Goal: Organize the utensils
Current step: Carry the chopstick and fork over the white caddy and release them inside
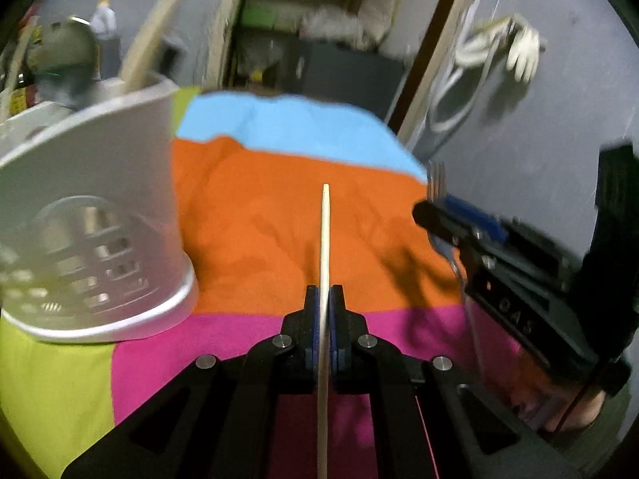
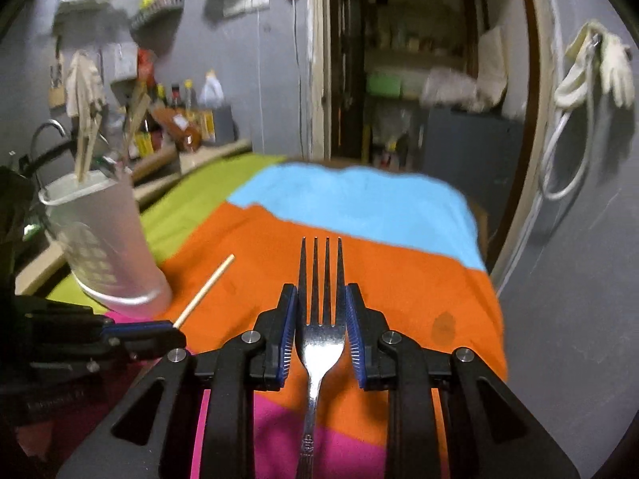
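My left gripper [image 1: 324,299] is shut on a single wooden chopstick [image 1: 324,247], which points forward over the orange part of the cloth. My right gripper [image 2: 321,299] is shut on a steel fork [image 2: 322,311] with its tines pointing forward. In the left wrist view the right gripper [image 1: 435,203] with the fork [image 1: 436,177] is at the right. In the right wrist view the left gripper [image 2: 159,329] with the chopstick [image 2: 205,291] is at the lower left. A white perforated utensil holder [image 1: 96,223] stands at the left, also in the right wrist view [image 2: 102,239], with wooden utensils in it.
A cloth of orange [image 1: 279,215], blue, pink and green patches covers the table. Bottles and jars [image 2: 179,119] stand on a shelf behind the holder. A grey wall with hanging gloves [image 2: 607,68] is at the right. An open doorway lies beyond the table's far edge.
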`<state>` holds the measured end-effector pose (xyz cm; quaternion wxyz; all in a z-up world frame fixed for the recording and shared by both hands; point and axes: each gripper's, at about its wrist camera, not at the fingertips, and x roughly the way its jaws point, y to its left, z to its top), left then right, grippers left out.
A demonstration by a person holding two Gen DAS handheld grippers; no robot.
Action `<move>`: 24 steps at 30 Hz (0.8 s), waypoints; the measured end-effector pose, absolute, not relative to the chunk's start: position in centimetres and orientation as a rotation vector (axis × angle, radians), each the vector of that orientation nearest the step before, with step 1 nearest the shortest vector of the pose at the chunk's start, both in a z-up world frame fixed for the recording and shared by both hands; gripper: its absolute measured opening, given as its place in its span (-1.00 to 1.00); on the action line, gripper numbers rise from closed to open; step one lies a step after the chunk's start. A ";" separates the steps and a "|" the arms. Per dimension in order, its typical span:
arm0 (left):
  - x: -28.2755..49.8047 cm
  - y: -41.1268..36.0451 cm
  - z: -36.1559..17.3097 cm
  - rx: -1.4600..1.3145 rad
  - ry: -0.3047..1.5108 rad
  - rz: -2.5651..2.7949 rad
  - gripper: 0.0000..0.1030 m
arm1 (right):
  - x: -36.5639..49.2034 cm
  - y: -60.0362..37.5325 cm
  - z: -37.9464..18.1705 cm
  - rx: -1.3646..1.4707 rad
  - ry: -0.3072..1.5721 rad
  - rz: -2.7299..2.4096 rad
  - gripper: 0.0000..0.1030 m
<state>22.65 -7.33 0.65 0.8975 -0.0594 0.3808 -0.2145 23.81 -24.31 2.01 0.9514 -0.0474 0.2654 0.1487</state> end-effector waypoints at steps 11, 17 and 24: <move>16.9 -5.8 2.3 -0.160 0.359 -0.404 -0.95 | 19.1 -24.1 3.7 -0.006 0.325 0.298 -0.58; 16.3 -4.6 2.3 -0.191 0.327 -0.396 -0.95 | 17.6 -23.7 4.0 -0.008 0.256 0.285 -0.58; 14.2 -3.2 3.0 -0.213 0.260 -0.414 -0.95 | 15.6 -23.4 4.0 -0.030 0.167 0.246 -0.58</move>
